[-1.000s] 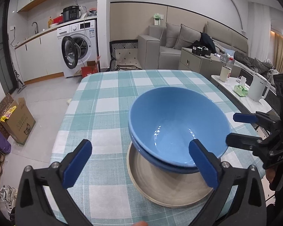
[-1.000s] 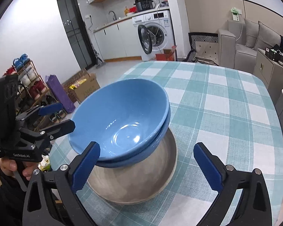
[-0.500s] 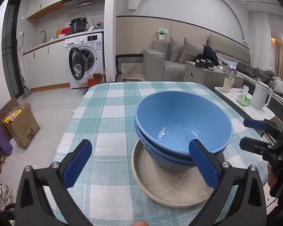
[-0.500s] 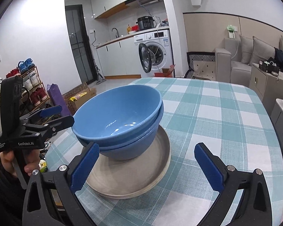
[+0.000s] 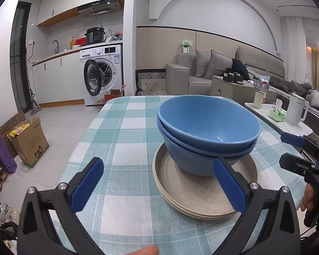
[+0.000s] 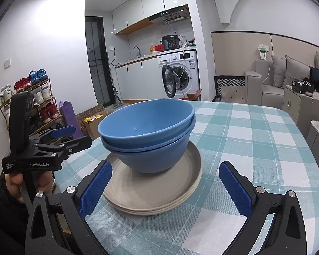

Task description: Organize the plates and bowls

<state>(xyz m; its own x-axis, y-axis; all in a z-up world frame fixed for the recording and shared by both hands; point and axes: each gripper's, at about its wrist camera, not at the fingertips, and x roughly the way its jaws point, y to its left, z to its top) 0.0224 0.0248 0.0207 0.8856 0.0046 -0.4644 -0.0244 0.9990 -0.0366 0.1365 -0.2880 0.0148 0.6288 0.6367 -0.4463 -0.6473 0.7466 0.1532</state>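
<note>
The left hand-held gripper [image 5: 157, 186] hangs with its blue pads wide apart, holding nothing, just short of the plates [image 5: 193, 193]. The right hand-held gripper [image 6: 167, 188] is likewise spread and empty, near the plates' rim. Two nested bowls [image 6: 147, 138] sit on the stacked plates on the checked tabletop [image 6: 255, 140].
</note>
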